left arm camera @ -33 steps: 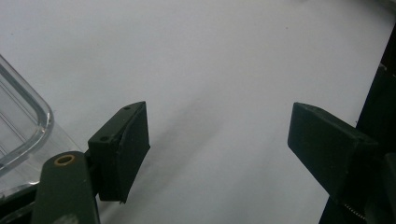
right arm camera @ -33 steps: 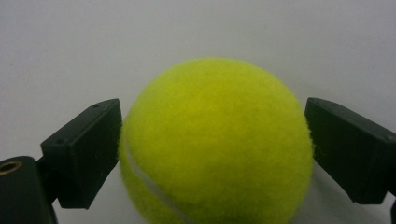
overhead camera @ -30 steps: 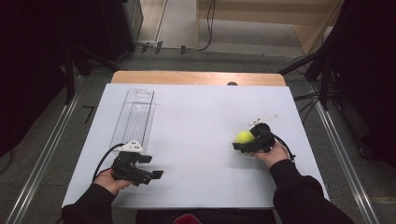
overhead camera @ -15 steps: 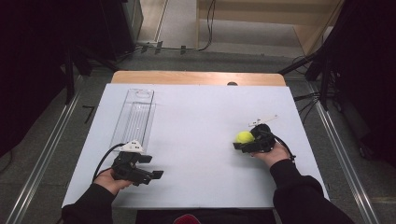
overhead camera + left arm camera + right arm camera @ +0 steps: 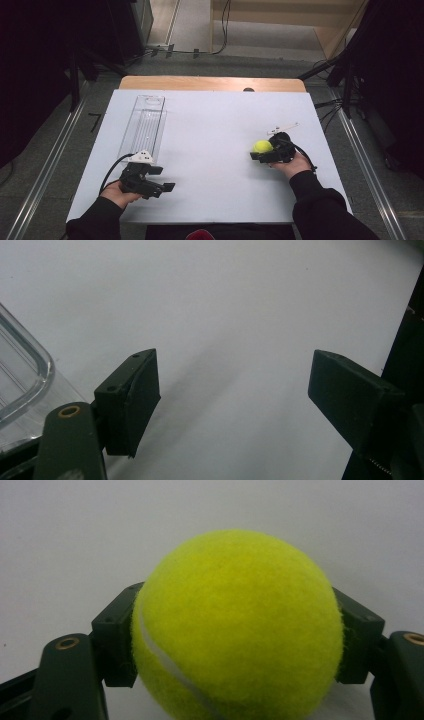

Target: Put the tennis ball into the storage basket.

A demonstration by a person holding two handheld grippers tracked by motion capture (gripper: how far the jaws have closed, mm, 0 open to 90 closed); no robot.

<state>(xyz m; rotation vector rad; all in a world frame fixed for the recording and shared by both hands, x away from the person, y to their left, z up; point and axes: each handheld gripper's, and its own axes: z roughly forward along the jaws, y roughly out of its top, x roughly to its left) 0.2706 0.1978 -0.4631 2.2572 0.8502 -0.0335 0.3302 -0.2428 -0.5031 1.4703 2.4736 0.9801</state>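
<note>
High view: we see a white table point(image 5: 210, 125) with the person's two forearms coming in from the near edge. The right gripper point(image 5: 261, 151) sits at the right side of the table, pointing left, with a yellow tennis ball point(image 5: 262, 146) clamped at its tip. The ball sits low at the table surface; we cannot tell whether it touches. The left gripper point(image 5: 165, 179) is at the near left, held by the left hand point(image 5: 120, 192), jaws spread, nothing between them. A clear plastic tray point(image 5: 145, 125) lies lengthwise on the left side, running from just beyond the left gripper toward the far edge. Ball and tray are well apart. A small thin white item lies just beyond the right gripper, too small to identify.

Left gripper view: we see the two black jaws standing wide apart over bare white table. A rounded corner of the clear plastic tray point(image 5: 22, 375) shows at the left edge, just beside the left jaw.

Right gripper view: we see the tennis ball point(image 5: 235, 625) seated between both pads, one pad pressing on each side. Its jaws have just been closing and now grip the ball. A white seam curves across the ball's lower left. White table behind.
</note>
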